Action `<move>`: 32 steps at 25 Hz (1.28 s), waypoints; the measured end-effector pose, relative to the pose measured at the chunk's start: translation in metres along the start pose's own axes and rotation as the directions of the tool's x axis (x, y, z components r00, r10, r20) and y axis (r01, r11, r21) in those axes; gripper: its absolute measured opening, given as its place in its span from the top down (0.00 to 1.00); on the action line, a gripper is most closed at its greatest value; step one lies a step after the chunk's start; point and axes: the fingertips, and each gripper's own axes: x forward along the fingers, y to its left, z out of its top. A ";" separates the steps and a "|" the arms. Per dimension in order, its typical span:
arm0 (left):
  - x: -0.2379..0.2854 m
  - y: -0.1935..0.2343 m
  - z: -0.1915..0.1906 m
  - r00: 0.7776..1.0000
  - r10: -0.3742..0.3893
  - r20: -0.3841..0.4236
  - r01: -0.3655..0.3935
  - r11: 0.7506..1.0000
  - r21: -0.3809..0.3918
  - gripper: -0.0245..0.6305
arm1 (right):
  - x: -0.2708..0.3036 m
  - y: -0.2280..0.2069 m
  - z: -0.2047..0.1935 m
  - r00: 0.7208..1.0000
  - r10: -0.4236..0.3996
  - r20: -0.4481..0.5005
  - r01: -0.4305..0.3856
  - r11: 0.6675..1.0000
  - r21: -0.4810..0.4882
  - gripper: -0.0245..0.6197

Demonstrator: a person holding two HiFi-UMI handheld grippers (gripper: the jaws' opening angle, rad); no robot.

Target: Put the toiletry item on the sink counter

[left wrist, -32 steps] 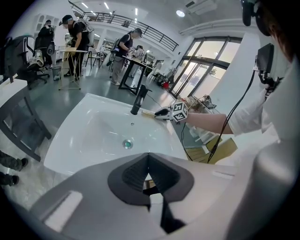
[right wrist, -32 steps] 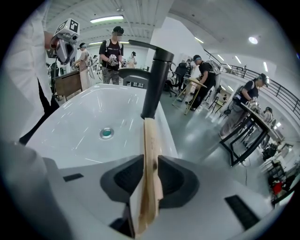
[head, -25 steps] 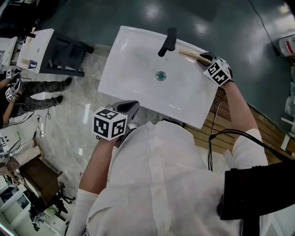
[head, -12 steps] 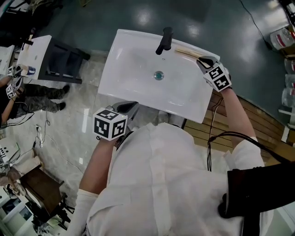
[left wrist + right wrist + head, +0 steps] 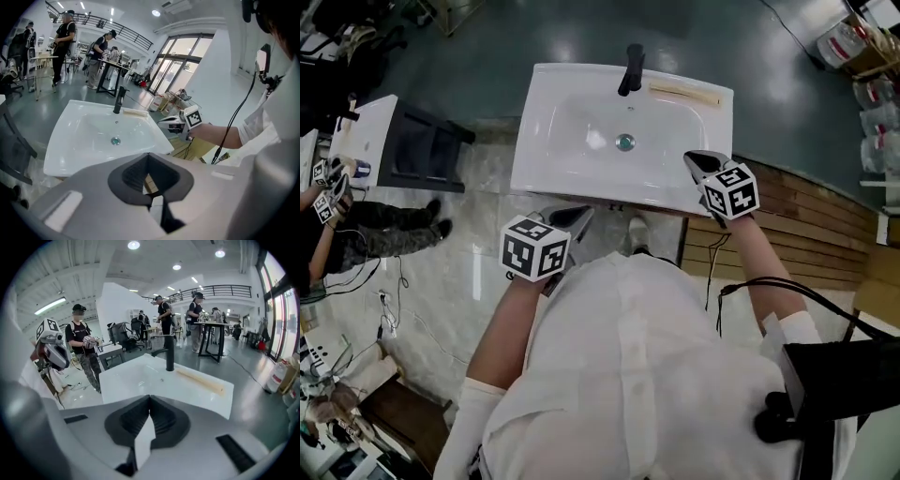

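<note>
1. Head view: your left gripper (image 5: 578, 214) hovers at the near edge of the white bench (image 5: 534, 178), clenched shut with nothing in it. Your right gripper (image 5: 696, 159) is over the bench's near right corner, clenched and empty too. The toiletry item (image 5: 684, 92), a pale wooden stick, lies flat on the back ledge. That puts it well beyond your right gripper and just to the right of the black faucet (image 5: 630, 70).

2. Left gripper view: the jaws are pressed together with nothing between them. The basin opens ahead of your gripper, with the drain (image 5: 115, 140) in the middle. The toiletry item (image 5: 136, 112) rests on the far side past the drain, beside the faucet (image 5: 119, 99). Your right gripper (image 5: 164, 123) shows off to the right, near the bench's edge.

3. Right gripper view: the jaws meet here as well and carry nothing. The faucet (image 5: 169, 352) stands almost straight ahead of your gripper. The toiletry item (image 5: 199, 380) lies ahead and slightly right on the bench, apart from the jaw tips. Your left gripper (image 5: 58, 357) appears at far left.
</note>
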 end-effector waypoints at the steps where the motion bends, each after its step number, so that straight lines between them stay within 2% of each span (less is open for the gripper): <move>1: -0.004 -0.001 -0.003 1.000 -0.011 0.001 0.011 1.000 0.011 0.95 | -0.004 0.017 -0.002 1.000 0.001 0.008 -0.002 1.000 0.016 0.95; 9: -0.036 -0.021 -0.038 0.995 -0.098 -0.019 0.100 0.992 0.078 0.95 | -0.045 0.124 -0.019 0.999 -0.025 0.045 0.019 0.991 0.133 0.95; 18: -0.079 -0.028 -0.092 0.989 -0.141 -0.038 0.144 0.980 0.134 0.95 | -0.072 0.224 -0.042 0.996 -0.069 0.054 0.060 0.984 0.169 0.95; 23: -0.097 -0.029 -0.121 0.987 -0.148 -0.054 0.154 0.980 0.127 0.95 | -0.079 0.267 -0.055 0.997 -0.067 0.037 0.059 0.980 0.189 0.95; 32: -0.109 -0.038 -0.143 0.984 -0.167 -0.058 0.173 0.975 0.138 0.95 | -0.080 0.303 -0.053 0.998 -0.054 0.033 0.049 0.988 0.150 0.95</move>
